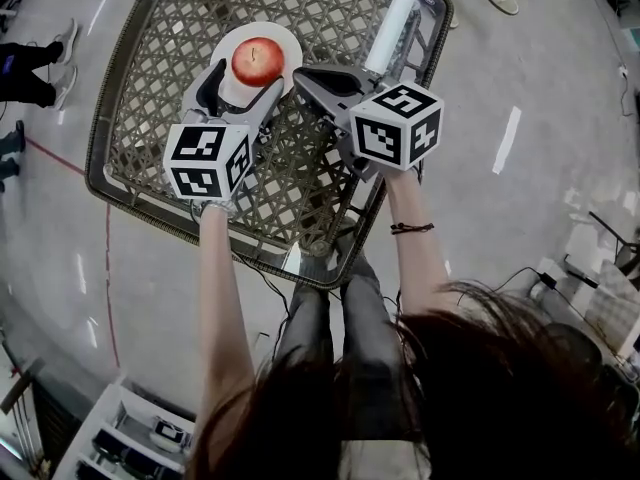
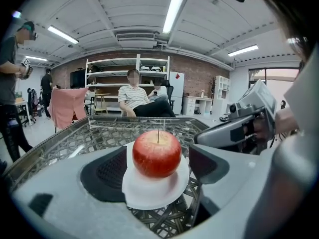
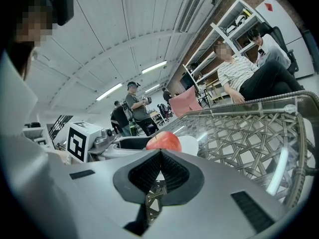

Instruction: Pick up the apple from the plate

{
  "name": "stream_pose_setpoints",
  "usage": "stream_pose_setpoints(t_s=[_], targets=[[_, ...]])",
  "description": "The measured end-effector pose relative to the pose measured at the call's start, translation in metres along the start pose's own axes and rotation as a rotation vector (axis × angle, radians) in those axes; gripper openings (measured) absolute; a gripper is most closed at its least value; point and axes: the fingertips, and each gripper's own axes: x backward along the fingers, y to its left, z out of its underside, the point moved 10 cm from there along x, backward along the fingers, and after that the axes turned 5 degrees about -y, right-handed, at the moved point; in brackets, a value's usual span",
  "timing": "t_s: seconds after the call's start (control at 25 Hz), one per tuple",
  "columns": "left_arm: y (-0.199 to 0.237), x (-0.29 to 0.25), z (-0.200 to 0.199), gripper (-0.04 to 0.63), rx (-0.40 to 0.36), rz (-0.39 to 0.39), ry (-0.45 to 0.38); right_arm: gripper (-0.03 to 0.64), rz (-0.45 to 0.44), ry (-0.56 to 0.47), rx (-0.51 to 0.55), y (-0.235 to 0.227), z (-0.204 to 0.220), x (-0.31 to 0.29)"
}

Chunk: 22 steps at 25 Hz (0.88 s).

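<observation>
Left gripper view: the left hand-held gripper (image 2: pixel 159 167) is spread around a glossy red apple (image 2: pixel 156 153) on a round white plate (image 2: pixel 148 195). The right hand-held gripper (image 3: pixel 160 159) is pressed together above the woven lattice tabletop (image 3: pixel 239 138).

apple (image 1: pixel 258 61): red, pale speckles
plate (image 1: pixel 286 36): plain white
table (image 1: pixel 150 88): grey-brown woven lattice
marker cubes (image 1: pixel 208 160): black-and-white squares

A red apple (image 2: pixel 156 153), stem up, sits on a small white plate (image 2: pixel 149 195) on a woven lattice table (image 2: pixel 94 136). The left gripper (image 2: pixel 157 166) has its jaws wide apart, one on each side of the apple, not pressing it. A seated person (image 2: pixel 137 101) is far behind.
</observation>
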Motion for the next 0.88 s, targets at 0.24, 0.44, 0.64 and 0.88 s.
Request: stream_pose_setpoints(t_s=[0.24, 0.44, 0.64, 0.88], targets=[[0.002, -0.008, -0.003, 0.397, -0.042, 0.023, 0.003, 0.009, 0.001, -0.002, 0.007, -0.003, -0.002, -0.001], [0.003, -0.018, -0.003, 0.402, -0.091, 0.057, 0.035, 0.009, -0.002, -0.002, 0.007, -0.003, -0.003, -0.001], [0.003, -0.026, -0.006, 0.409, -0.119, 0.077, 0.051, 0.009, -0.003, -0.007, 0.002, -0.005, -0.003, 0.000], [0.003, -0.032, -0.006, 0.408, -0.135, 0.071, 0.048, 0.009, -0.008, -0.008, 0.000, -0.006, -0.003, -0.001]])
